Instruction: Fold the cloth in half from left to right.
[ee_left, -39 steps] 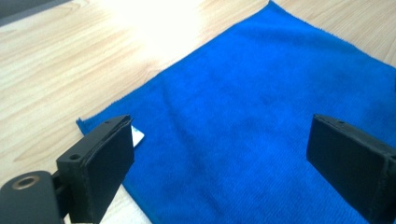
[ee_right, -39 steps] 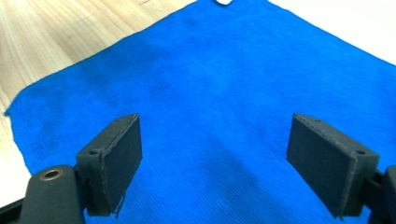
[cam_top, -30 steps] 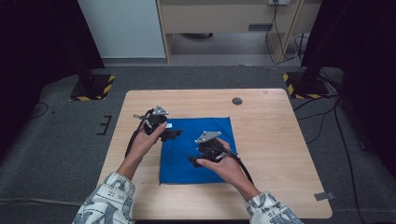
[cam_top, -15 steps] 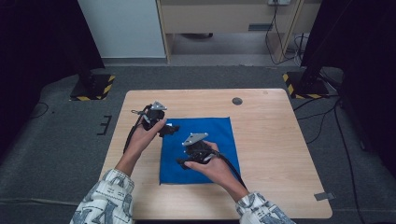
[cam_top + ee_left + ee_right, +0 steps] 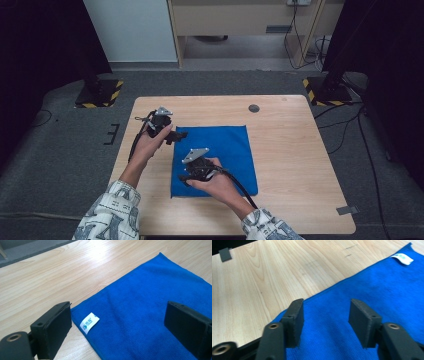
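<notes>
A blue cloth (image 5: 220, 150) lies flat on the wooden table (image 5: 295, 155). My left gripper (image 5: 179, 135) hovers at the cloth's far left corner. In the left gripper view its jaws stand wide open (image 5: 117, 307) on either side of that corner and its white label (image 5: 89, 322). My right gripper (image 5: 183, 176) is low over the cloth's left edge, near its front corner. Its jaws (image 5: 327, 302) have just been closing and stand half open. The cloth (image 5: 372, 290) lies below them and nothing is pinched. The label (image 5: 403, 258) shows farther off.
A small dark disc (image 5: 254, 108) sits near the table's far edge. A grey tape patch (image 5: 347, 210) lies at the front right corner. Black-and-yellow stand bases (image 5: 100, 94) rest on the floor beyond the table. Bare wood surrounds the cloth.
My right gripper has slid left across the cloth toward its left edge, and its jaws have narrowed. The left gripper has hardly moved.
</notes>
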`<action>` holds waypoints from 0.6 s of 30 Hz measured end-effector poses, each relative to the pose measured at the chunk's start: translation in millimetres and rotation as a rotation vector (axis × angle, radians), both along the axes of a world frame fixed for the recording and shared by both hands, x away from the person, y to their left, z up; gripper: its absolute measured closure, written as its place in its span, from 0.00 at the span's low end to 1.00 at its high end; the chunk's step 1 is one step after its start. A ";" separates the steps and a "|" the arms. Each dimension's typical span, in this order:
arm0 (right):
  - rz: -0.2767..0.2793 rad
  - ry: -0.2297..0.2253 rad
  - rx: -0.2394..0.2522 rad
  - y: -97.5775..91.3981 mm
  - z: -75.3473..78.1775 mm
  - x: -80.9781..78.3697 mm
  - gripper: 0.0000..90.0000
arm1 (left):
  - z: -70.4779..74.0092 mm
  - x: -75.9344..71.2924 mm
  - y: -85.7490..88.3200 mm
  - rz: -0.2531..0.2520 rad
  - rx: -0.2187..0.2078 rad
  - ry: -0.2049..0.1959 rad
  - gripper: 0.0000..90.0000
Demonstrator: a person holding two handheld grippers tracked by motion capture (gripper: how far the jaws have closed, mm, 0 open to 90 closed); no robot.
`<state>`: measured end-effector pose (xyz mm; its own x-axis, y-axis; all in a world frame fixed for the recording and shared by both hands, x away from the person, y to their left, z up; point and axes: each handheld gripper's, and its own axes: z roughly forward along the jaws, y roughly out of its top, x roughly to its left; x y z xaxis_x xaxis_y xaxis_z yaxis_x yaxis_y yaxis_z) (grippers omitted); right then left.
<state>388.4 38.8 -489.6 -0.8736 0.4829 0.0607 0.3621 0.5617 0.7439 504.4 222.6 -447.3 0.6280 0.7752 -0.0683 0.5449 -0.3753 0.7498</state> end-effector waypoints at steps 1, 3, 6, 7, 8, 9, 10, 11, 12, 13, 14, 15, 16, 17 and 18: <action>0.003 -0.001 0.002 1.3 -0.5 -0.8 0.55 | 0.3 -0.3 0.4 -0.001 0.001 0.000 0.08; 0.013 -0.001 0.006 3.9 -1.4 -2.5 0.59 | 1.1 -1.3 0.5 -0.003 0.005 0.000 0.08; 0.030 -0.005 0.009 7.5 -2.6 -5.9 0.68 | 2.5 -2.5 0.5 -0.004 0.009 -0.004 0.08; 0.033 -0.008 0.012 8.7 -3.1 -6.9 0.71 | 2.8 -2.7 0.5 -0.004 0.010 -0.003 0.08; 0.037 -0.008 0.013 9.8 -3.4 -8.0 0.74 | 3.0 -2.8 0.5 -0.004 0.010 -0.004 0.08; 0.044 -0.006 0.015 10.5 -3.6 -9.0 0.77 | 2.9 -3.1 -0.1 -0.013 0.000 0.006 0.08; 0.048 -0.007 0.017 11.7 -3.9 -9.9 0.80 | 2.9 -3.3 -0.3 -0.017 -0.007 0.010 0.08; 0.054 -0.009 0.016 12.6 -4.4 -10.7 0.82 | 2.8 -3.3 -0.3 -0.019 -0.012 0.010 0.08; 0.056 -0.006 0.018 13.8 -5.1 -11.8 0.85 | 2.6 -3.2 0.1 -0.017 -0.012 0.007 0.08; 0.063 -0.005 0.020 15.0 -6.0 -12.9 0.88 | 2.6 -2.9 0.9 -0.012 -0.005 0.001 0.08; 0.063 -0.005 0.020 15.0 -6.0 -12.9 0.88 | 2.6 -2.9 0.9 -0.012 -0.005 0.001 0.08; 0.073 0.009 0.019 18.9 -9.3 -16.9 0.92 | 2.1 -2.1 2.9 -0.008 0.005 -0.004 0.08; 0.078 0.010 0.021 20.2 -10.5 -18.2 0.93 | 1.9 -1.7 3.7 -0.007 0.005 -0.005 0.08; 0.083 0.011 0.023 21.5 -11.5 -19.6 0.93 | 1.5 -1.2 4.8 -0.005 0.004 -0.006 0.08; 0.083 0.009 0.023 23.4 -13.0 -21.7 0.93 | 1.0 -0.8 5.8 -0.003 0.000 -0.007 0.08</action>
<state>366.7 62.2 -502.6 -0.9099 0.4072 0.0792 0.3221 0.5732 0.7535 503.6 228.4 -446.3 0.6309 0.7732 -0.0641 0.5385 -0.3769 0.7537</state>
